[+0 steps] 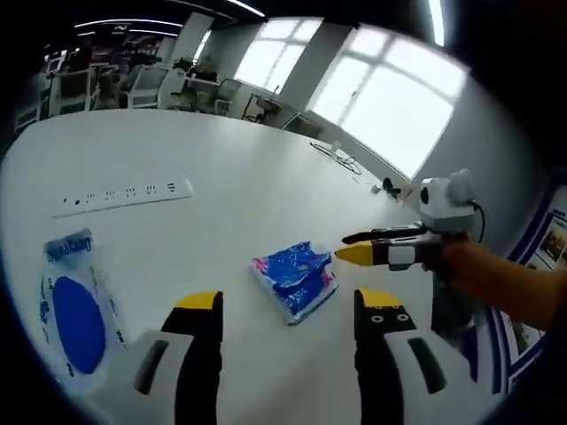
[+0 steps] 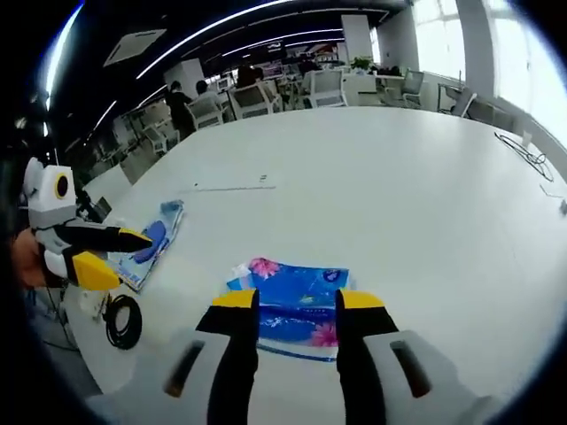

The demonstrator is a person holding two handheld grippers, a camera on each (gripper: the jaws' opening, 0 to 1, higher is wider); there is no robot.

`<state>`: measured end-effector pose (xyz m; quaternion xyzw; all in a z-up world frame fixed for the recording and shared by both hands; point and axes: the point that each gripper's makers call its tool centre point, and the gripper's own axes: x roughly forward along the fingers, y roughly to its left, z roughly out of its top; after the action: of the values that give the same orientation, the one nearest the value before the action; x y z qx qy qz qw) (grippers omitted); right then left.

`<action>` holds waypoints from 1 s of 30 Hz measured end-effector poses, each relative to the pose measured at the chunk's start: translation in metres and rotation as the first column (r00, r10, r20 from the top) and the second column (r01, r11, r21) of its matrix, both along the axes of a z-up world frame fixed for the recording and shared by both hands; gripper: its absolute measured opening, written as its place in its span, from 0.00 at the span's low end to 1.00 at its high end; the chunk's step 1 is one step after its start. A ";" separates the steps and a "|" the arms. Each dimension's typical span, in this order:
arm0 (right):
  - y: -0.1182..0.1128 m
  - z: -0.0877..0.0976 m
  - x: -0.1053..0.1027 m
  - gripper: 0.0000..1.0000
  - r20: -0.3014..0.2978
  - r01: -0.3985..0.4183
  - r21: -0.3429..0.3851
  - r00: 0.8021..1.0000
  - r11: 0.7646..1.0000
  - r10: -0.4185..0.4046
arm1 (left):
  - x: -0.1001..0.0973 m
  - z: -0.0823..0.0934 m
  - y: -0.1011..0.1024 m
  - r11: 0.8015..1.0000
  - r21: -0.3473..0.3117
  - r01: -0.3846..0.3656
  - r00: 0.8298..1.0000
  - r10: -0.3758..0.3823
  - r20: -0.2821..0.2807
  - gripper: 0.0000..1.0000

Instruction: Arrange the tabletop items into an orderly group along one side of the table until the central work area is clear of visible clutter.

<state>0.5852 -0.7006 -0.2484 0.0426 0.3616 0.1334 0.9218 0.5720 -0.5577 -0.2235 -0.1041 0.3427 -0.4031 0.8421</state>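
One blue tissue pack (image 2: 292,305) lies just beyond the right gripper's (image 2: 297,310) parted jaws.

tissue pack (image 1: 295,279) mid-table (image 1: 266,177) | flat pouch (image 1: 71,310) to its left | power strip (image 1: 124,195) behind pouch

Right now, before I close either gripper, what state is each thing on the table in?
Blue floral tissue pack: flat on white table, between right gripper jaws, not yet gripped.
Clear pouch with blue disc: flat, near table edge, untouched.
White power strip: flat, nothing visibly plugged in.
Left gripper: open, empty.
Right gripper: open.
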 end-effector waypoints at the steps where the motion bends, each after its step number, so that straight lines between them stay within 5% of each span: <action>1: 0.003 0.002 0.002 0.33 0.007 -0.004 0.002 1.000 1.000 0.004 | 0.000 0.001 0.001 1.000 0.000 -0.001 1.000 0.001 0.002 0.60; 30: 0.092 0.041 0.014 0.38 0.072 -0.208 0.023 0.976 0.978 0.206 | -0.012 0.024 0.087 0.988 0.009 -0.151 0.988 0.150 0.046 0.62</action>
<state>0.5992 -0.6086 -0.2077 0.0143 0.3299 0.2356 0.9140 0.5597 -0.4706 -0.1995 -0.1153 0.3171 -0.3384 0.8784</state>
